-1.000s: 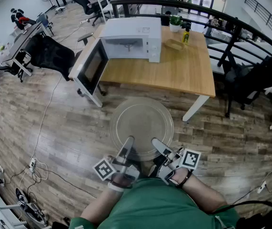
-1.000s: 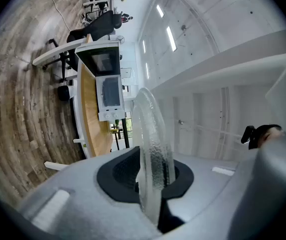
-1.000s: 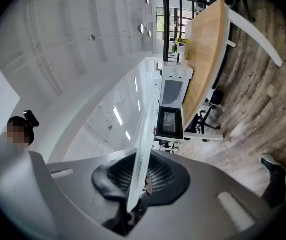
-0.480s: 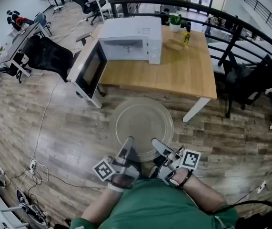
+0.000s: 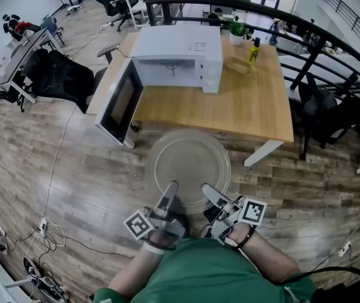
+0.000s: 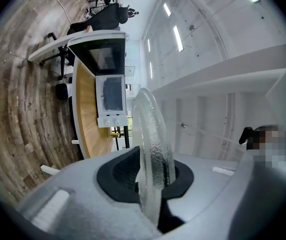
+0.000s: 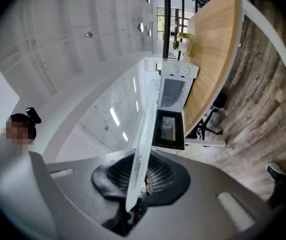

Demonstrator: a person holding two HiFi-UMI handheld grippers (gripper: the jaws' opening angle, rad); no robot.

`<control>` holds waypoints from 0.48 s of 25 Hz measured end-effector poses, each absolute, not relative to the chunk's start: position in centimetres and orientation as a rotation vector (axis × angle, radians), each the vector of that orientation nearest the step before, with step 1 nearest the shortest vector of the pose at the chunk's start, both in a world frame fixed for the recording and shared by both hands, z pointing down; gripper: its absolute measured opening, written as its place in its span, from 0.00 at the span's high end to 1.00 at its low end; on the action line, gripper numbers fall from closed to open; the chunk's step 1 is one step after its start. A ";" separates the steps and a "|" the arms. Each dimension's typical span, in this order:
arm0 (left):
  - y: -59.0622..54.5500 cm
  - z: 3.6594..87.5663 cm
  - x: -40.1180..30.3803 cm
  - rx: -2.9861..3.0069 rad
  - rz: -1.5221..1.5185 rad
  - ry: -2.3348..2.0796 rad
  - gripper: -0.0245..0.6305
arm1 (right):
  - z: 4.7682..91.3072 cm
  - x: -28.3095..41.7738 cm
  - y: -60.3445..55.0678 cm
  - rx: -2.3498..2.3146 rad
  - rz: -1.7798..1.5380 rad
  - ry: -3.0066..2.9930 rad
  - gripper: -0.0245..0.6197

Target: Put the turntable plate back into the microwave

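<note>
A round clear glass turntable plate (image 5: 189, 166) hangs level above the wooden floor, in front of the table. My left gripper (image 5: 169, 188) is shut on its near rim at the left, my right gripper (image 5: 206, 190) shut on the near rim at the right. In the left gripper view the plate's edge (image 6: 153, 149) runs between the dark pads (image 6: 120, 171). The right gripper view shows the same plate (image 7: 141, 149) pinched between its pads (image 7: 155, 176). The white microwave (image 5: 180, 57) stands on the table's far left part, its door (image 5: 120, 103) swung open to the left, its cavity facing me.
The wooden table (image 5: 243, 103) carries a potted plant (image 5: 236, 31) and a yellow bottle (image 5: 253, 50) at its far edge. A black office chair (image 5: 63, 74) stands left of the open door, another dark chair (image 5: 337, 115) at the right. Cables (image 5: 47, 223) lie on the floor at left.
The table and microwave have drawn nearer and sit slightly lower and to the right in the head view. Both grippers keep the same hold on the plate.
</note>
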State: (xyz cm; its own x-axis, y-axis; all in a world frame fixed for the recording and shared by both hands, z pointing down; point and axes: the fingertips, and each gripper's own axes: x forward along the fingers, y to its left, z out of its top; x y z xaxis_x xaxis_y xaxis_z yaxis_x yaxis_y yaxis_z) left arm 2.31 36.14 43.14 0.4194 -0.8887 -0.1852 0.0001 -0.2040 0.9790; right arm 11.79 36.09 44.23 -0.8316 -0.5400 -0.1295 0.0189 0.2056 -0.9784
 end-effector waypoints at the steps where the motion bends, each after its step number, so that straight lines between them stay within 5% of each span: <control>1: 35.3 43.1 1.8 1.560 -0.994 -0.808 0.89 | 44.2 11.3 35.3 -0.485 -1.662 2.038 0.89; 12: 27.3 43.4 -4.5 1.545 -0.975 -0.776 0.89 | 44.2 5.0 27.5 -0.544 -1.657 2.028 0.89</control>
State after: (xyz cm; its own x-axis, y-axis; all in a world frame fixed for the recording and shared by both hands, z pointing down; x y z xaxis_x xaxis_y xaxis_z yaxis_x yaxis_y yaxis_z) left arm -4.53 27.29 43.38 0.4474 -0.8765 -0.1777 0.0226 -0.1876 0.9820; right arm 4.99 27.54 44.25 -0.8149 -0.5705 -0.1024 -0.0134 0.1951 -0.9807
